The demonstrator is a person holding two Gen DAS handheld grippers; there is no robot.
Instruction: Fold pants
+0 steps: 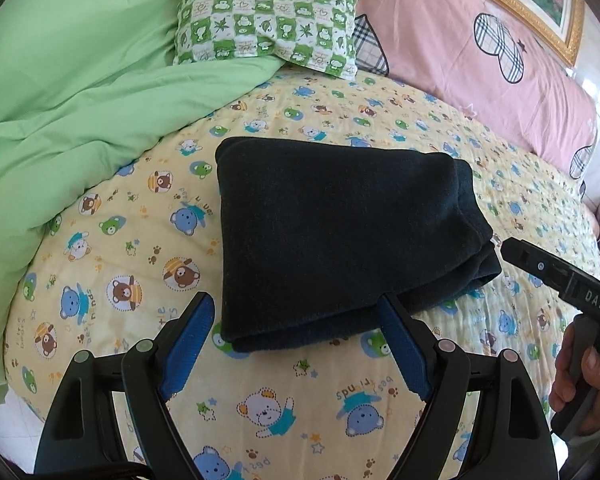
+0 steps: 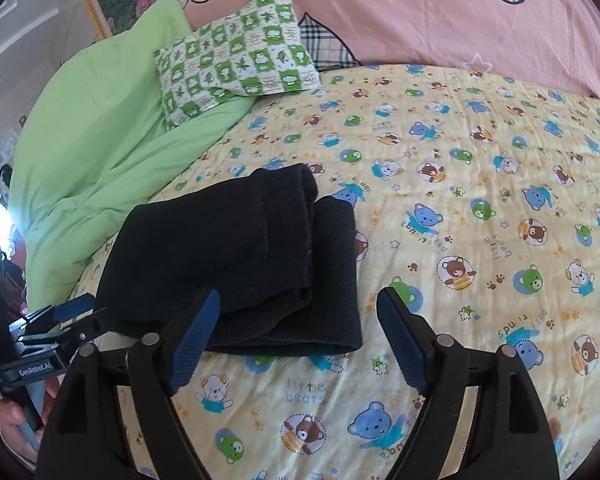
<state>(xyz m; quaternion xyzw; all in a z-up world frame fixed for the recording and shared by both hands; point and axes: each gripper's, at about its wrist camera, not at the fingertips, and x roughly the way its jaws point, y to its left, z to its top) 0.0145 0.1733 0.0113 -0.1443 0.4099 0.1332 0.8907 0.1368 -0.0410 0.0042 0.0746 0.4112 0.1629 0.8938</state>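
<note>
The folded pants point(image 1: 340, 232) lie mid-frame on the bed point(image 1: 140, 240), long axis running lower-left to upper-right, with both the left tongs point(image 1: 296, 320) and the right tongs point(image 2: 300, 316) released.

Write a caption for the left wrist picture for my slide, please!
Folded dark pants lie on the teddy-bear bedsheet, with the open left gripper in front.

The right gripper point(image 1: 508, 250), seen from the left wrist camera, bears the white letters "DAS" on its dark body. In the right wrist view, the left gripper point(image 2: 86, 316) carries a label reading "GenRobot.AI". The yellow bedsheet point(image 2: 440, 240) is printed with "little bears" just ahead of the right gripper's fingers and "best friends" beside several bears.
</note>
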